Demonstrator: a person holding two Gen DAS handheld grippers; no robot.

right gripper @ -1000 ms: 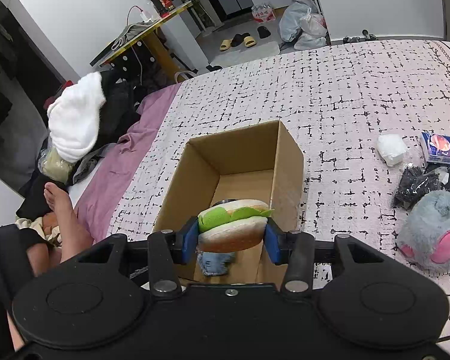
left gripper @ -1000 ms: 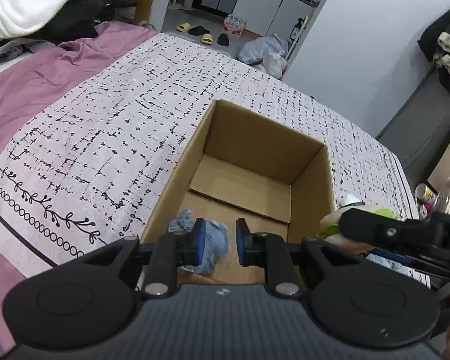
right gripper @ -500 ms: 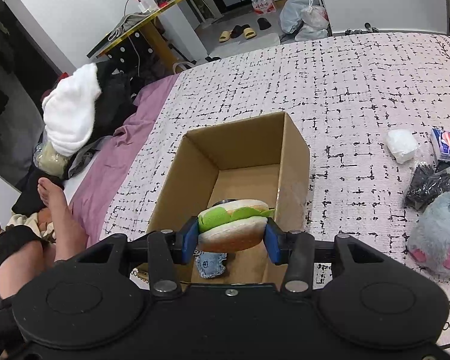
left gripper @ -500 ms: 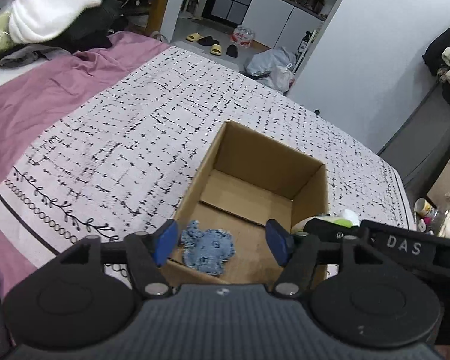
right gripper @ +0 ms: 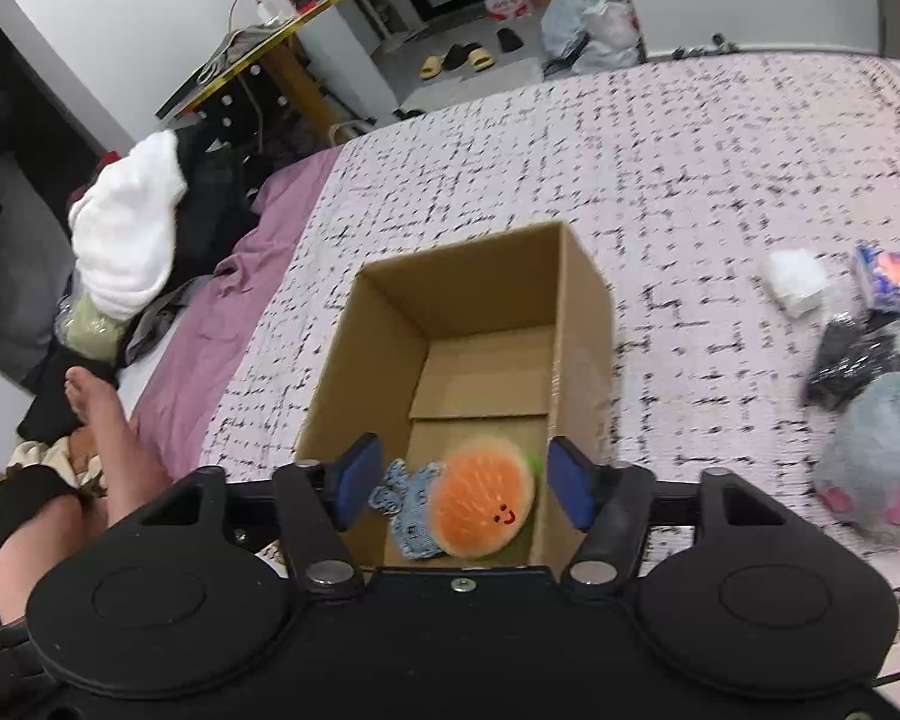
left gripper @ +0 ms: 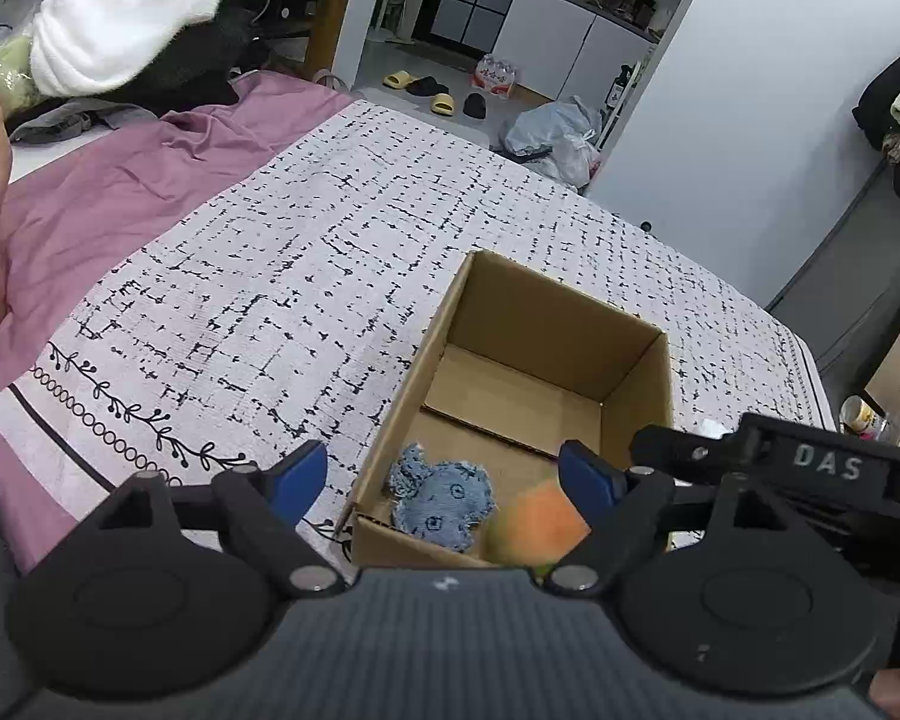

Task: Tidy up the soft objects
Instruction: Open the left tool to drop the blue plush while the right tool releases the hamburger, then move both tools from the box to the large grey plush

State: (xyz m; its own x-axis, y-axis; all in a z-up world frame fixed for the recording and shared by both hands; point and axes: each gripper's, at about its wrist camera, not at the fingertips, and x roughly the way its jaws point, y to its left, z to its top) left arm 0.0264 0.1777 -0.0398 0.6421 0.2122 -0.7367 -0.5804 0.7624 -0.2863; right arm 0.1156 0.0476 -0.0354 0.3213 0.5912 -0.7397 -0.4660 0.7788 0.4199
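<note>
An open cardboard box (left gripper: pixel 630 324) (right gripper: pixel 582 276) stands on the patterned bedspread. On its floor at the near end lies a blue denim soft toy (left gripper: pixel 441 495) (right gripper: pixel 411 507). Beside it is a plush burger (left gripper: pixel 537 528) (right gripper: pixel 483 501), orange bun up, blurred and free of any pad. My left gripper (left gripper: pixel 444 477) hangs above the box's near end, its jaws opening with nothing between them. My right gripper (right gripper: pixel 459 483) hovers over the same end, jaws opening, its pads clear of the burger below.
A grey-and-pink plush (right gripper: pixel 882 456), a black bag (right gripper: pixel 858 354), a white packet (right gripper: pixel 798 282) and a blue pack (right gripper: pixel 894 276) lie on the bed right of the box. A person's bare leg (right gripper: pixel 102 438) rests at the left. Clothes (left gripper: pixel 126 30) are piled beyond the purple sheet.
The left jaws let go of the denim toy, which now lies in the box, and the gripper rose a little. The right jaws opened and the burger dropped into the box.
</note>
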